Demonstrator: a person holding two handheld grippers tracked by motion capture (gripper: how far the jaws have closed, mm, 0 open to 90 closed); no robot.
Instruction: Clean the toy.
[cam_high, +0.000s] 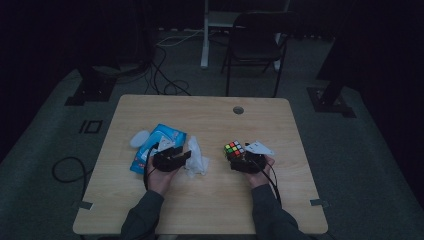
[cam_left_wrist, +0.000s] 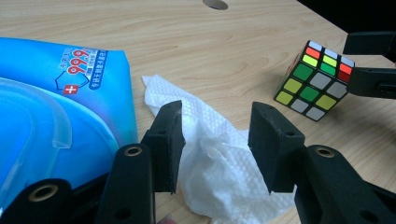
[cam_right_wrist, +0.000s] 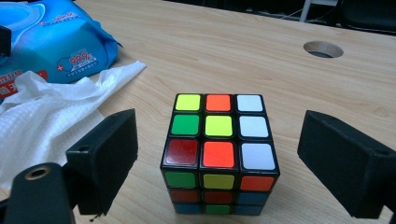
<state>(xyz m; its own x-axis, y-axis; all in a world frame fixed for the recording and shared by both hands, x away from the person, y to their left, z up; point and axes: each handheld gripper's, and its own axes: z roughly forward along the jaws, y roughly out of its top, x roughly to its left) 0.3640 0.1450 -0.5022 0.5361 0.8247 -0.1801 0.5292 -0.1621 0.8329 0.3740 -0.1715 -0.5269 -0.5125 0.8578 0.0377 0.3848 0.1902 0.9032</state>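
Here, cube between open right fingers, untouched

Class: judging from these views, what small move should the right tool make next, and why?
Probably close the right tool on the cube: the cube stands on the table between its open jaws with a gap on both sides, so nothing grips it yet.

A light wooden table carries a blue wipes pack, a crumpled white wipe, a scrambled puzzle cube and, seemingly, a white lid.
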